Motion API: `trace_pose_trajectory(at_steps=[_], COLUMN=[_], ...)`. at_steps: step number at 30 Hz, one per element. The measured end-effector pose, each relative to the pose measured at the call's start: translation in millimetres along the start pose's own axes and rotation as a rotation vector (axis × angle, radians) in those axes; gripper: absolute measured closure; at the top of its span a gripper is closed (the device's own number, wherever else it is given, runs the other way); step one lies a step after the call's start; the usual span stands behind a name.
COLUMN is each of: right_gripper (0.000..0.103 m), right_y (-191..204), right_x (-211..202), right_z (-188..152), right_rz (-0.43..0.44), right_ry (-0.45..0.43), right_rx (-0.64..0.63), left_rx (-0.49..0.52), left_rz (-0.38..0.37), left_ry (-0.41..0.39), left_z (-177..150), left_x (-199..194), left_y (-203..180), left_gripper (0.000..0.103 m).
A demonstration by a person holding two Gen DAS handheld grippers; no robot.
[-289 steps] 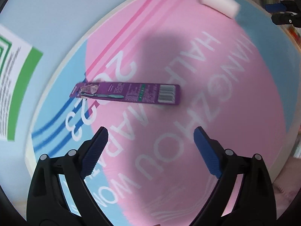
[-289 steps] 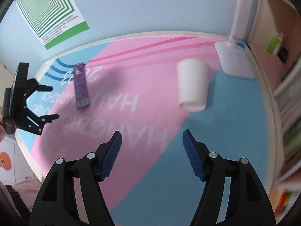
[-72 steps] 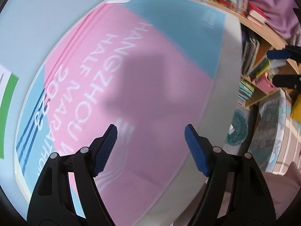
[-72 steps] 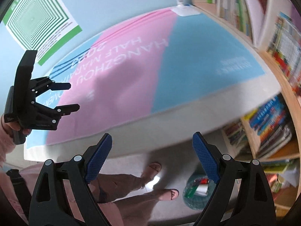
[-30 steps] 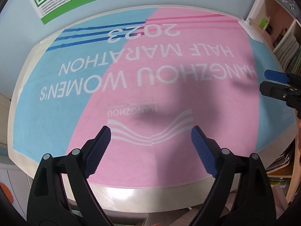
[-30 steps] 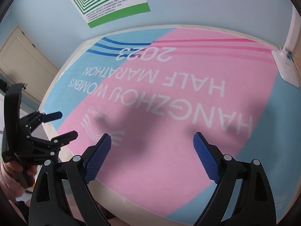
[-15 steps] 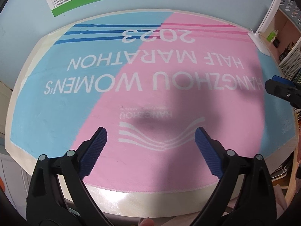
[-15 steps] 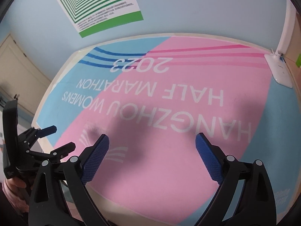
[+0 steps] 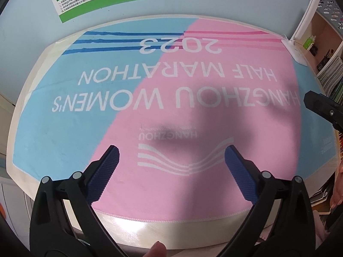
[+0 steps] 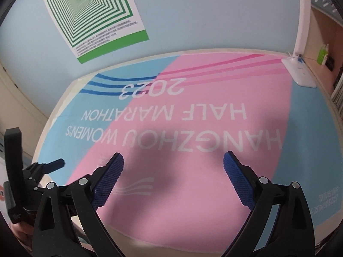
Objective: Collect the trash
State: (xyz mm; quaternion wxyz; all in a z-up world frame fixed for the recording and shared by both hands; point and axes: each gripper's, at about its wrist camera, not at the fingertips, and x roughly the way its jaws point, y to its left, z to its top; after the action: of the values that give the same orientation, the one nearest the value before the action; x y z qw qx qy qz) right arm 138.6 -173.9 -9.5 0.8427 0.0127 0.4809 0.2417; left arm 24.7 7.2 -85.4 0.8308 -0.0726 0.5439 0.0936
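Note:
No trash shows on the table in either view. My left gripper [image 9: 171,156] is open and empty, held above the near edge of the pink and blue marathon cloth [image 9: 193,81]. My right gripper [image 10: 173,165] is open and empty above the same cloth [image 10: 193,117]. The left gripper shows at the left edge of the right wrist view [image 10: 46,167]. Part of the right gripper shows at the right edge of the left wrist view [image 9: 323,107].
A white lamp base [image 10: 299,72] stands at the table's far right corner, also in the left wrist view [image 9: 295,49]. A green-striped poster [image 10: 90,15] hangs on the blue wall. Bookshelves [image 9: 330,72] stand to the right. The table's pale front rim [image 9: 171,229] is below me.
Both grippers have drawn back a little from the table, so more of the wall and poster shows. Earlier the purple box and the white cup lay on the cloth; now they are gone.

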Motion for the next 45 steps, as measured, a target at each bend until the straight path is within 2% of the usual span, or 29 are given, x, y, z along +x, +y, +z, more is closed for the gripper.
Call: trace_pose_trajectory(at_steps=[9, 17, 45], right_gripper=[0.010, 0.010, 0.010], right_y=[-10, -9, -7], right_x=[-13, -16, -10], right_z=[-10, -11, -9], right_rz=[-0.035, -0.038, -0.028], right_ry=[-0.060, -0.070, -0.048], right_rx=[0.081, 0.096, 0.101], left_rx=[-0.026, -0.003, -0.005], left_rz=[0.015, 0.018, 0.022], left_ry=[-0.022, -0.030, -0.032], left_z=[0, -1, 2], left_x=[-10, -13, -11], left_y=[4, -2, -3], left_gripper=[0.007, 0.007, 0.007])
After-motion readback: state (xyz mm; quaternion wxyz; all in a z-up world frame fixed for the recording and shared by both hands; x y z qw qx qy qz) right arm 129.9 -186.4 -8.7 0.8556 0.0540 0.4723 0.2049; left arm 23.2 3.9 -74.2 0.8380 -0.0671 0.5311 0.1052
